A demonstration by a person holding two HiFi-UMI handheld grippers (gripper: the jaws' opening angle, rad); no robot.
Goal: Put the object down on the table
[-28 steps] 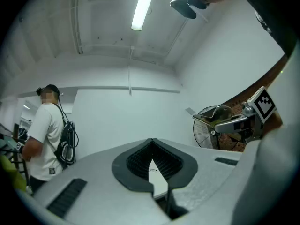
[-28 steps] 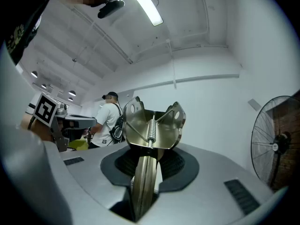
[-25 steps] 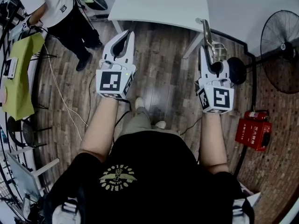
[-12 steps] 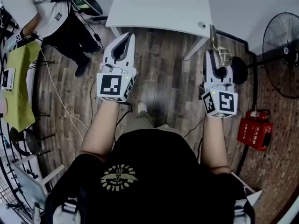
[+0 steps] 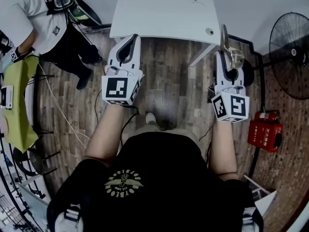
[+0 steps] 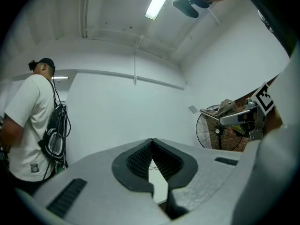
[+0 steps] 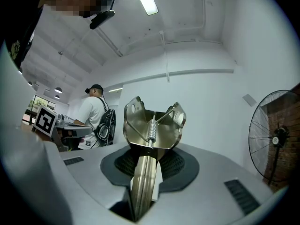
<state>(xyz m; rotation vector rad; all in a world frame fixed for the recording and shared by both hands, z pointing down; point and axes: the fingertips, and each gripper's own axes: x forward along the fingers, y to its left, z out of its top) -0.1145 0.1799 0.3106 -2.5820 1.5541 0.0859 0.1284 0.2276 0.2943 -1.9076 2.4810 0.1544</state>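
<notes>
Right tongs [image 5: 223,54] [image 7: 146,150]: closed narrowly on the paired handles of a silvery metal hinged tool with a coil spring [image 5: 225,38] [image 7: 153,124], forked head pointing away from the person. Tool held up just beside the near right corner of the white rectangular counter [image 5: 164,8], not lying on it, brown plank floor [image 5: 166,81] below. Left tongs [image 5: 132,36] [image 6: 151,141]: tips pressed together, nothing between them, raised at the counter's near left corner. Past the counter's right edge, a black pedestal fan [image 5: 289,47]; on the floor at lower right, a red box [image 5: 263,134]. Upper left, a person in a white shirt [image 5: 24,13].
</notes>
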